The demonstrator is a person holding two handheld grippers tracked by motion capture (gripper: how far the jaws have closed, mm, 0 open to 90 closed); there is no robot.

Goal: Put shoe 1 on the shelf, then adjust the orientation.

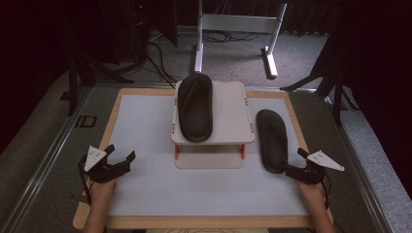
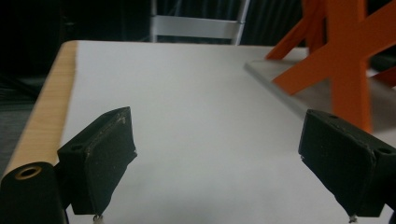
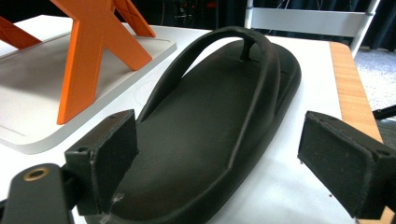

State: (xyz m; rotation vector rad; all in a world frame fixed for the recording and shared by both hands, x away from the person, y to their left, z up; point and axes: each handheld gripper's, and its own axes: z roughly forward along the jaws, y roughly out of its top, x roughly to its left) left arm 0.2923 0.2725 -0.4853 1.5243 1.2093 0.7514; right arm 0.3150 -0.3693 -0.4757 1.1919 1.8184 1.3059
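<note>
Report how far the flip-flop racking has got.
Done: one flip-flop lies on the rack's top shelf. In hand: the right gripper, jaws open, sits at the heel of the second flip-flop, on the table. The left gripper is open and empty. Left: gripping and shelving it.

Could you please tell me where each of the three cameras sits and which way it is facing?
High view: above the person's side, looking forward and down on the table; both forearms, left gripper and right gripper show.
Left gripper view: rides the left gripper, looking along open jaws over bare table toward the orange-legged stand.
Right gripper view: rides the right gripper, open jaws flanking the sandal heel.
Shared: both gripper views show the stand.
</note>
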